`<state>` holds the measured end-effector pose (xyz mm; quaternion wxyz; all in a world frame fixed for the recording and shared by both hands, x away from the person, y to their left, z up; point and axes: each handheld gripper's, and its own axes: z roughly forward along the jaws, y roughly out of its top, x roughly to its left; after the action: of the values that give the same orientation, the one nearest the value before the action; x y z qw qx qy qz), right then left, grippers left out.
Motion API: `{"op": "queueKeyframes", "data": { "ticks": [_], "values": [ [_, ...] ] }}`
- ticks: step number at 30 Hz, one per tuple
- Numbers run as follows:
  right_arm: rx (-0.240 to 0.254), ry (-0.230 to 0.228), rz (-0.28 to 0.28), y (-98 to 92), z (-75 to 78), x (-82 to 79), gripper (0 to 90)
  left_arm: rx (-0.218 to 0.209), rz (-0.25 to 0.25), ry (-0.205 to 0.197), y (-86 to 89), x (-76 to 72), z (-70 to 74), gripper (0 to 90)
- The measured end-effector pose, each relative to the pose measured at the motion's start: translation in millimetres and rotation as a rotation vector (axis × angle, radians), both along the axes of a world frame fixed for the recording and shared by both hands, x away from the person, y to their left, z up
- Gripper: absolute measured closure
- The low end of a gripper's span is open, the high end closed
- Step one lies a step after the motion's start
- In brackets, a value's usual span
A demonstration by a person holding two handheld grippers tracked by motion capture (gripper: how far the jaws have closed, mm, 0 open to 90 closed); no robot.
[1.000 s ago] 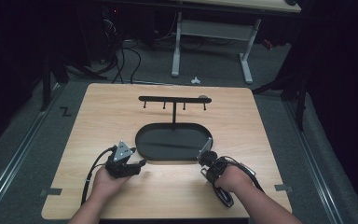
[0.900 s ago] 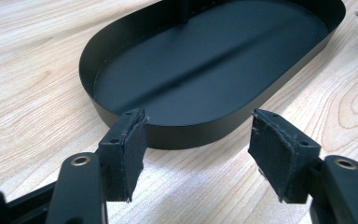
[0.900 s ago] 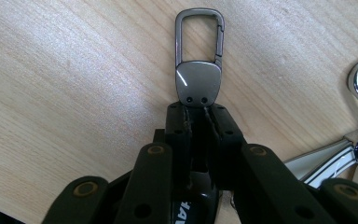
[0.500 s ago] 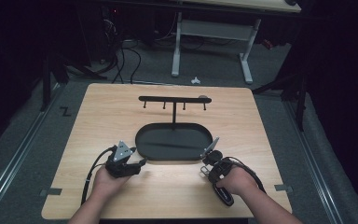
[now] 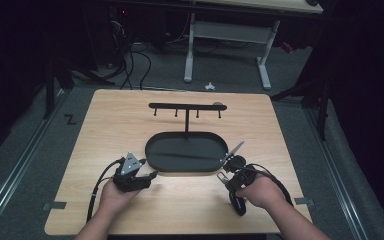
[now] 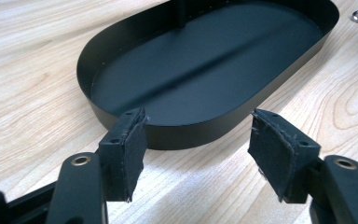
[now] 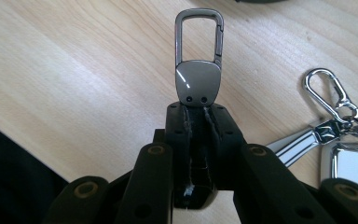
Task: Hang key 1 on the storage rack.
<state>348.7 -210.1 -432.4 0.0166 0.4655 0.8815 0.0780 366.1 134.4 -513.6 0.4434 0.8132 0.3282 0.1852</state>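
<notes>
The right gripper (image 7: pixel 196 116) is clamped on a metal carabiner keychain (image 7: pixel 198 60): rigid, light, probably slippery, best pinched at its flat plate. The left gripper (image 6: pixel 198 140) stands open, empty.

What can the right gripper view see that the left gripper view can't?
The right gripper view has the right hand-held gripper shut on a grey key clip, with a shiny silver key fob lying beside it. The left gripper view has the left hand-held gripper, jaws open, in front of the black oval tray. Both show the wooden table.
</notes>
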Motion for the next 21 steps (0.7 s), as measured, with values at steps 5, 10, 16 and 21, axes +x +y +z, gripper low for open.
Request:
{"op": "queueKeyframes", "data": {
  "ticks": [5, 10, 16, 21],
  "values": [
    [0.013, -0.023, 0.013, 0.4, 9.3, -0.5, 80.4, 0.003, 0.008, -0.009, 1.3, 0.3, 0.5, 36.9],
    [0.048, -0.053, 0.005, -1.1, 21.3, 5.6, 80.5, 0.01, 0.01, -0.008, 1.2, 2.3, -0.9, 36.9],
    [0.045, -0.075, 0.003, 2.2, 31.5, 13.5, 80.5, 0.012, 0.01, -0.009, 0.1, 4.1, -1.5, 36.9],
    [0.034, -0.106, 0.001, 6.2, 41.7, 19.5, 80.5, 0.016, 0.006, -0.013, 0.7, 2.9, -0.3, 36.9]
  ]
}}
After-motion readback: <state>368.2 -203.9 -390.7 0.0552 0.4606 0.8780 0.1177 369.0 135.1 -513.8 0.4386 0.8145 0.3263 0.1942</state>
